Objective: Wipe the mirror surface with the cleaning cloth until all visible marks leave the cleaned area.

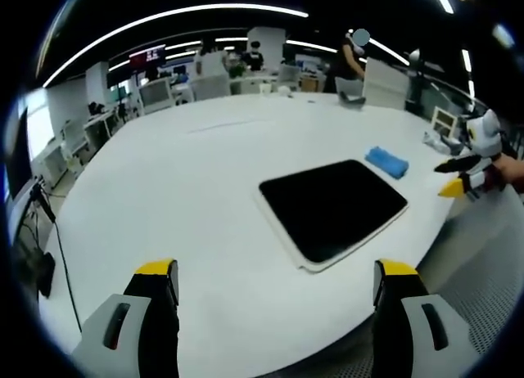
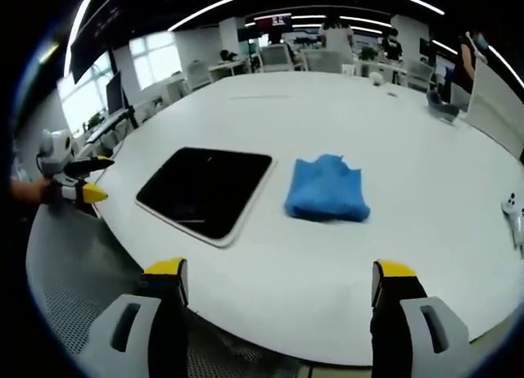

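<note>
While both grippers (image 1: 276,284) (image 2: 280,281) hover spread apart at frame bottom, the blue cleaning cloth (image 2: 327,189) lies center-frame, just right of the dark mirror (image 2: 205,190) on the white table (image 2: 344,108).

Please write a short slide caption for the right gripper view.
Open right tool faces a blue cloth beside a dark mirror on a white table.

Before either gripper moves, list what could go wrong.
The mirror lies close to the table edge; a hard wipe could push it off. The cloth is crumpled and beside the mirror, not on it, so a pinch may catch only a fold. Both the left gripper and right gripper are open, holding nothing.
</note>
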A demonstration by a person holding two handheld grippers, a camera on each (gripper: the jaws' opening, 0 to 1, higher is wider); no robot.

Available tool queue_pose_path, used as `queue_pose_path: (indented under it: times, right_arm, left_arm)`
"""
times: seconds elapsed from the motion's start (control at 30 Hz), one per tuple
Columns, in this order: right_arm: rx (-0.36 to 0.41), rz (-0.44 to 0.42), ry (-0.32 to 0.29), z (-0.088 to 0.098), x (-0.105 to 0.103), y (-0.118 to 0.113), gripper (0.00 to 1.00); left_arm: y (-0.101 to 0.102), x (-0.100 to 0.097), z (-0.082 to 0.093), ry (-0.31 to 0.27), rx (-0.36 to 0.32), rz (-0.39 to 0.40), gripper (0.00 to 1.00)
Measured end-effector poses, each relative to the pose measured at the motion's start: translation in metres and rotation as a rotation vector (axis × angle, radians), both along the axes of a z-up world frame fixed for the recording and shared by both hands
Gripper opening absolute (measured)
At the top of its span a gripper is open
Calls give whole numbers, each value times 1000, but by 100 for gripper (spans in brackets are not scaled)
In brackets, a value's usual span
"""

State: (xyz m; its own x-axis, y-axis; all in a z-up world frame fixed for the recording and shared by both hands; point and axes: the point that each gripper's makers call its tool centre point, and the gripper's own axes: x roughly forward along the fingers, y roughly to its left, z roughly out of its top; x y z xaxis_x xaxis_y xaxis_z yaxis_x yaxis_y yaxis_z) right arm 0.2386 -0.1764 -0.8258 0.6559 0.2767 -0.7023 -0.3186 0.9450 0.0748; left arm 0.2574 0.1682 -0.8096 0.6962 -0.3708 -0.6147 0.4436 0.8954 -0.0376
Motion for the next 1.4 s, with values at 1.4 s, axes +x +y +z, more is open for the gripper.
queue_pose_path:
  times: [1.4]
  right_arm:
    - [4, 70, 281, 89, 78, -42, 94]
  left_arm:
    - [3, -2, -1, 16, -1, 24, 100]
